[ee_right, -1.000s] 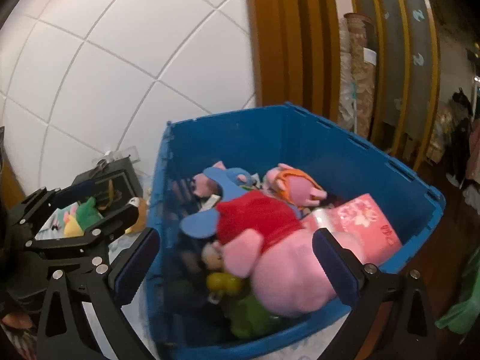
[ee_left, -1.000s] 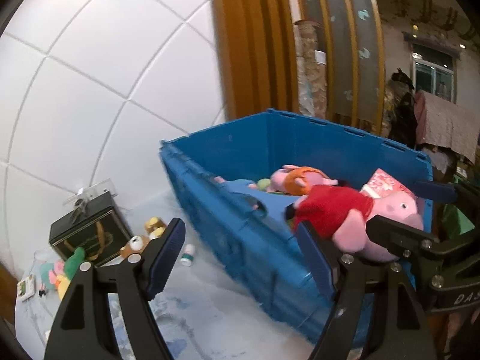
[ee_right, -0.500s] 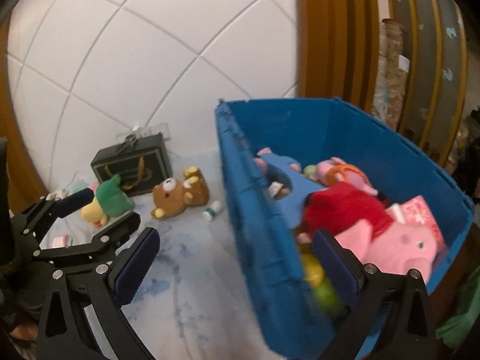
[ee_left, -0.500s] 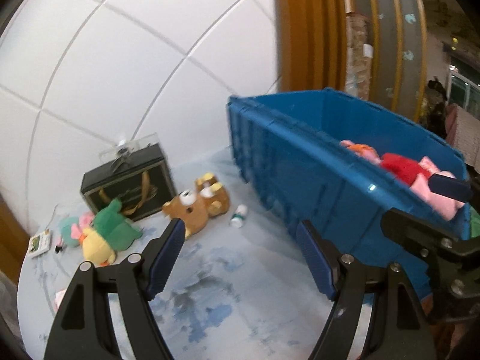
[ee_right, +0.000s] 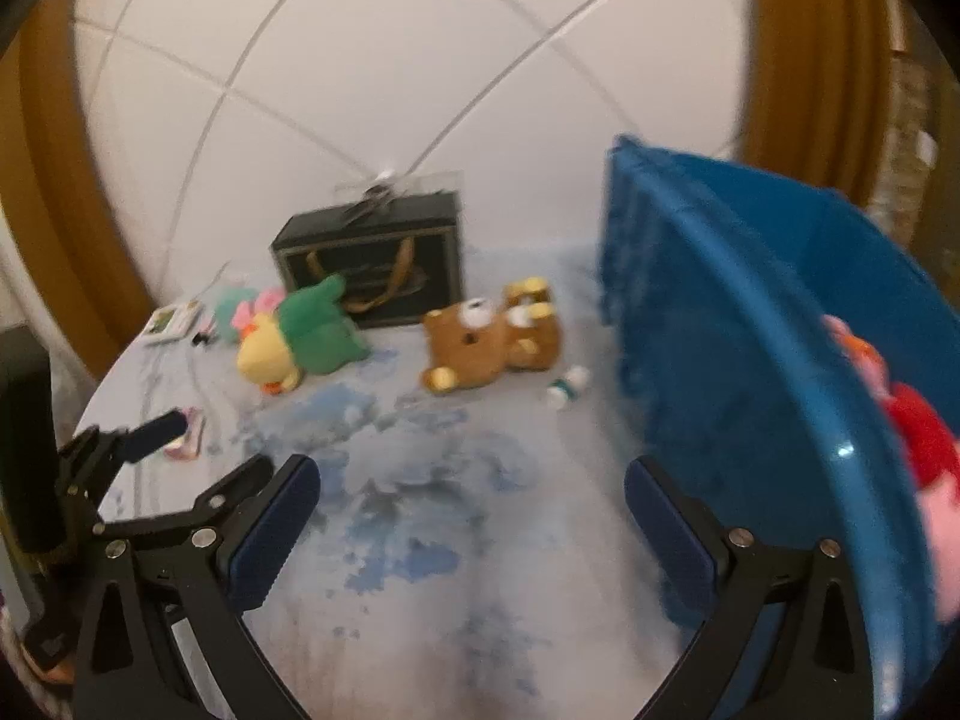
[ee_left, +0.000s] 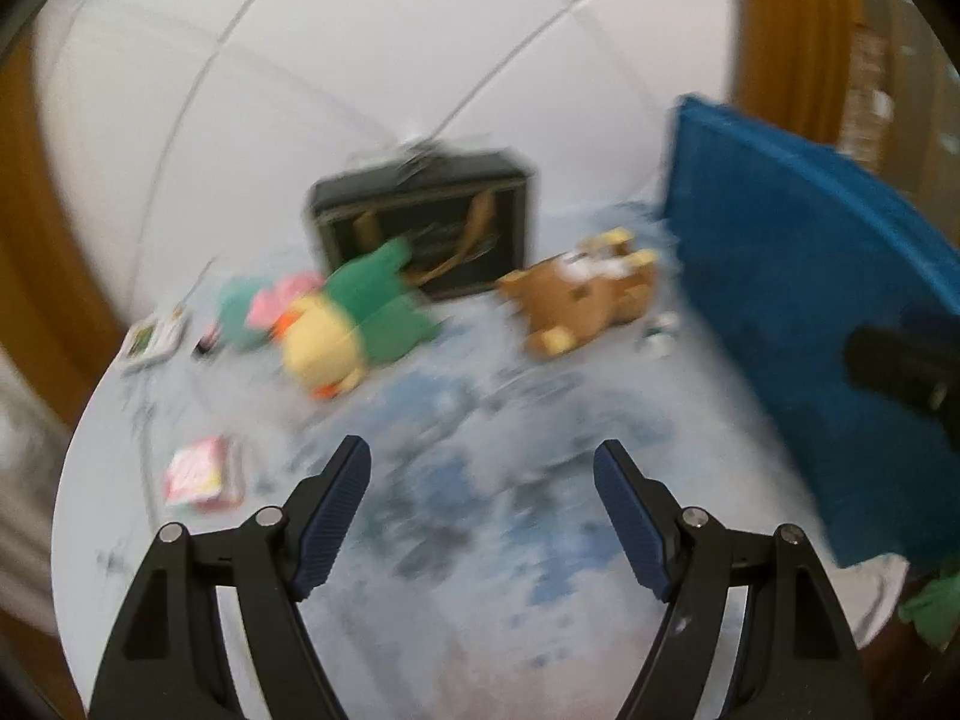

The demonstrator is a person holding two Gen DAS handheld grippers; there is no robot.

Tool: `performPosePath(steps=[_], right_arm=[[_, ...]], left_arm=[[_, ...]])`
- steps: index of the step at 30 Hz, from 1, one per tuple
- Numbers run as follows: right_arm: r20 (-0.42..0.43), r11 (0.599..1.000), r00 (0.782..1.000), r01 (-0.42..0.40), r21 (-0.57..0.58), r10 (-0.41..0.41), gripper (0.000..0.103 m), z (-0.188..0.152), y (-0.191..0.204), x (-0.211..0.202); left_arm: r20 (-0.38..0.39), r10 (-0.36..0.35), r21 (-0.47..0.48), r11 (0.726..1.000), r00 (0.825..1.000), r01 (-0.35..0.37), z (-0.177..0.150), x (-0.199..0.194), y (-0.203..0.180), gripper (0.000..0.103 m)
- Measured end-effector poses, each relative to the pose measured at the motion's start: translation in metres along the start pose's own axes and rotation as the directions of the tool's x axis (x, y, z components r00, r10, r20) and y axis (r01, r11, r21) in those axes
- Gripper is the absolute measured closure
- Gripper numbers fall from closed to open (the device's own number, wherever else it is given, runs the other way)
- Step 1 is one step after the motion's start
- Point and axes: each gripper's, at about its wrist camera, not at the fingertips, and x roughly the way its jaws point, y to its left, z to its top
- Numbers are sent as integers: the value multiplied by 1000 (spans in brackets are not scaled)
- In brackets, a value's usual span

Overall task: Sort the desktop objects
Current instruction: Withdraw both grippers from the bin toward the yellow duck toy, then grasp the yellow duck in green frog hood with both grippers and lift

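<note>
Several toys lie on a round pale table (ee_right: 456,540): a green and yellow plush (ee_right: 300,336) (ee_left: 354,324), a brown bear plush (ee_right: 480,342) (ee_left: 582,300) and a small white bottle (ee_right: 567,387) (ee_left: 657,336). A blue crate (ee_right: 750,360) (ee_left: 840,330) at the right holds a pink and red pig plush (ee_right: 918,438). My left gripper (ee_left: 483,480) hangs open over bare table with nothing between its fingers, well short of the toys. My right gripper (ee_right: 468,474) is open and empty too, beside the crate wall. The left wrist view is blurred.
A black gift box (ee_right: 372,258) (ee_left: 420,222) stands at the back by the tiled wall. A teal and pink plush (ee_right: 240,312), a white card (ee_right: 171,318) and a pink packet (ee_left: 201,474) lie at the left. The left gripper's fingers (ee_right: 144,435) show at the right view's left edge.
Both views have swung left and down, away from the crate's inside toward the tabletop. The crate has slid to the right edge, and the table toys now sit ahead of both grippers.
</note>
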Motion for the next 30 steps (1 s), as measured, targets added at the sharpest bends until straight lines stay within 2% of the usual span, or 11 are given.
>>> performPosePath(steps=[7, 15, 20, 24, 28, 30], right_arm=[[-103, 994, 991, -94, -58, 88, 0, 16, 31, 73], [-218, 985, 967, -153, -85, 132, 0, 40, 53, 165], [-252, 985, 961, -141, -100, 112, 0, 54, 49, 216], [-279, 991, 955, -122, -62, 101, 0, 71, 32, 252], [-266, 991, 958, -122, -48, 105, 0, 82, 26, 269], [-269, 991, 956, -130, -38, 115, 0, 84, 22, 277]], left_arm=[[-117, 93, -165, 980, 989, -111, -32, 45, 80, 26], [-172, 152, -267, 944, 973, -195, -23, 93, 138, 26], [-161, 151, -289, 938, 975, -193, 9, 130, 153, 26], [-97, 165, -317, 930, 982, -188, 59, 165, 162, 26], [-83, 144, -359, 919, 986, -165, 103, 218, 173, 26], [-100, 199, -373, 901, 975, -222, 119, 244, 178, 26]])
